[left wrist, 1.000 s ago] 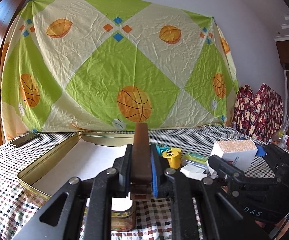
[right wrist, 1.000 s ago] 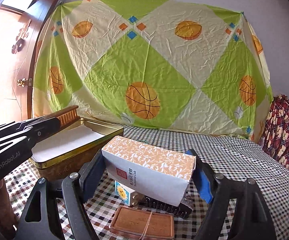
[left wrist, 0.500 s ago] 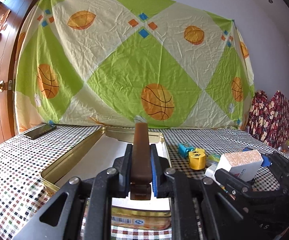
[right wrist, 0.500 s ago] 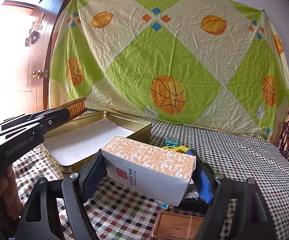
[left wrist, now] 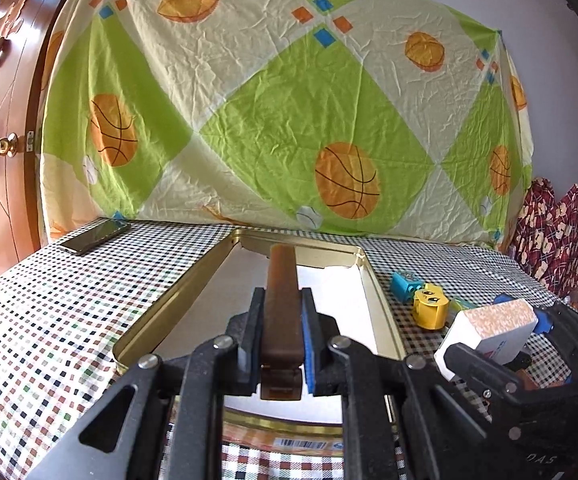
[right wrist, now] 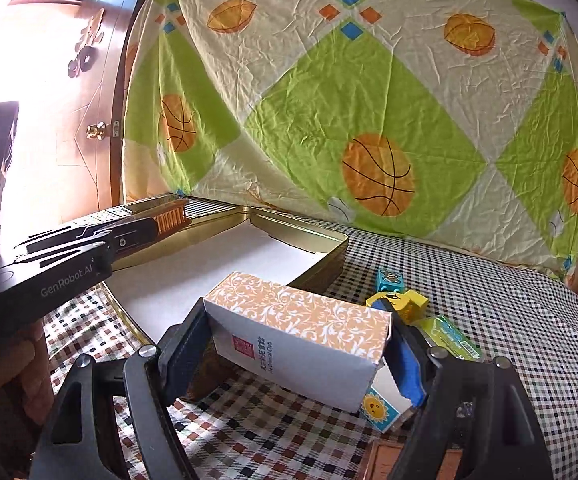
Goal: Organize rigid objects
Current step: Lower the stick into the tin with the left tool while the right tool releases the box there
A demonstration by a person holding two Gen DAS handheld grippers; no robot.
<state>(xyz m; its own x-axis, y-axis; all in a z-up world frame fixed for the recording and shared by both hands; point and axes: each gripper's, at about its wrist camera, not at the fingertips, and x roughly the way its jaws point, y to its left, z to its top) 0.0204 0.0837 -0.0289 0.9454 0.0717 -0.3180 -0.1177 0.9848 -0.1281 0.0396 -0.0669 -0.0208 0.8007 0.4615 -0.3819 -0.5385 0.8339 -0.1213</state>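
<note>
My left gripper (left wrist: 281, 312) is shut on a brown comb (left wrist: 281, 296), held edge-up over the near part of the open gold tin (left wrist: 161, 312) with its white liner. The comb's teeth show in the right wrist view (right wrist: 169, 216), over the tin's left rim (right wrist: 217, 216). My right gripper (right wrist: 301, 340) is shut on a white box with an orange floral top (right wrist: 297, 332), held above the checked tablecloth just right of the tin. The box also shows in the left wrist view (left wrist: 489, 328).
A blue toy block (left wrist: 407, 285), a yellow toy block (left wrist: 431, 308) and a green packet (right wrist: 449, 336) lie right of the tin. A sunflower card (right wrist: 377, 408) and a brown case (right wrist: 381, 460) lie under the box. A phone (left wrist: 95, 236) lies far left.
Both grippers have swung left and moved toward the tin, keeping hold of the comb and the box. The comb now sits further over the tin's inside.
</note>
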